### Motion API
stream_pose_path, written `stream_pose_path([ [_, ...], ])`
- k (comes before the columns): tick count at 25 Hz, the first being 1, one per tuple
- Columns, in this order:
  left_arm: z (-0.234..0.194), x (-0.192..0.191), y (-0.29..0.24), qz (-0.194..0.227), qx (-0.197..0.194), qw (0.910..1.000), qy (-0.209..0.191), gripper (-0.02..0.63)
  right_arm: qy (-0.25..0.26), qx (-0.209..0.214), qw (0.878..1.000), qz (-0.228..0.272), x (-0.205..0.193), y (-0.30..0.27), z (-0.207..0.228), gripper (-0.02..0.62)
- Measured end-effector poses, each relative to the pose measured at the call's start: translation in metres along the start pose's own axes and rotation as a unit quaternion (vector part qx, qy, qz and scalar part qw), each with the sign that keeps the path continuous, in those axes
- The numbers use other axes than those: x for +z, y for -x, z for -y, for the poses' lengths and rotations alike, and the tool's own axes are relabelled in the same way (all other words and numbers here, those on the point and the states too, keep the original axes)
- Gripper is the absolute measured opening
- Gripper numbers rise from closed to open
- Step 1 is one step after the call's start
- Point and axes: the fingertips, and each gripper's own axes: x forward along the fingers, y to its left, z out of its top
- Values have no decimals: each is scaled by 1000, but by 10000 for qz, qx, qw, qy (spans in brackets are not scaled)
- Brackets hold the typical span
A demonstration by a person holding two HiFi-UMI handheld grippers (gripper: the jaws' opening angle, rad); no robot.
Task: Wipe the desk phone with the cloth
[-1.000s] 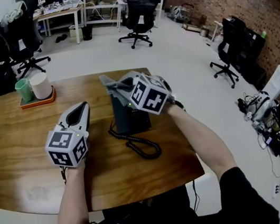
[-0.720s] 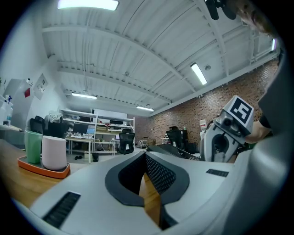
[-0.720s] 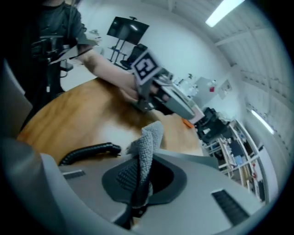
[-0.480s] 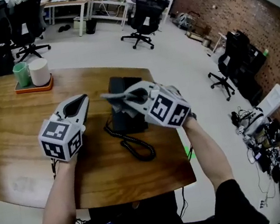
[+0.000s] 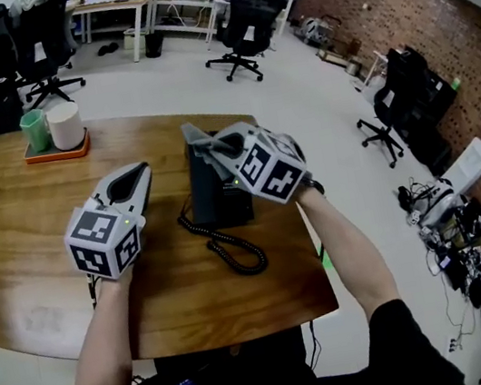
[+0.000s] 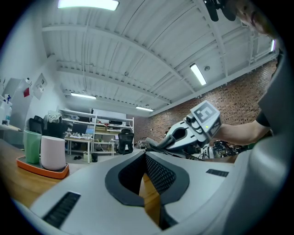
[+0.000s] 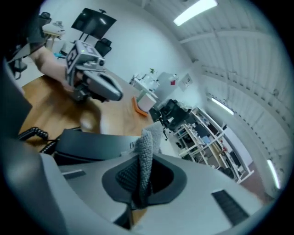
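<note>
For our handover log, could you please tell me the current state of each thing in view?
Desk phone: flat on the table, handset seemingly cradled.
Coiled cord: slack on the table.
Cloth: pinched, free end sticking past the tips.
Right tongs: shut on the cloth, over the desk phone.
Left tongs: shut, empty.
Green cup: upright on the orange tray.
White cup: upright beside it.

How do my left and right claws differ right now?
The right claw pinches the grey cloth; the left claw is shut on nothing. The right claw is over the desk phone; the left claw is over the wooden table to its left. Both point away from the person.
</note>
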Motion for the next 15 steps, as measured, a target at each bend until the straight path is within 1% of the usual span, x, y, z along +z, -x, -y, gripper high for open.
stream_pose_path([
  [3, 0, -1, -1, 1, -11, 10000, 7, -8, 500, 569, 9971, 85, 4, 21, -51, 25],
  [5, -1, -1, -1, -6, -22, 10000, 6, -8, 804, 1036, 9913, 146, 5, 38, -90, 25],
  [6, -1, -2, -1, -10, -26, 10000, 7, -8, 994, 1315, 9863, 126, 4, 46, -110, 25],
  [8, -2, -3, 0, -14, -36, 10000, 14, -8, 1408, 1880, 9720, 2, -1, 62, -144, 25],
  [9, -2, -3, 0, -15, -40, 10000, 17, -8, 1540, 2028, 9670, -40, -3, 67, -150, 25],
  [10, -2, -3, 0, -15, -45, 10000, 20, -8, 1539, 1993, 9678, -17, -2, 69, -144, 25],
  [11, -3, -3, 0, -15, -48, 10000, 19, -8, 1383, 1764, 9745, 74, 3, 67, -128, 25],
  [12, -3, -3, 0, -13, -51, 10000, 17, -8, 1109, 1366, 9842, 197, 8, 61, -101, 25],
  [13, -3, -4, 0, -10, -53, 10000, 16, -8, 781, 845, 9929, 308, 12, 54, -68, 25],
  [14, -4, -4, 0, -8, -53, 10000, 16, -8, 442, 282, 9979, 375, 14, 46, -33, 25],
  [15, -4, -5, 0, -8, -51, 10000, 17, -8, 96, -227, 9989, 387, 12, 37, -1, 25],
])
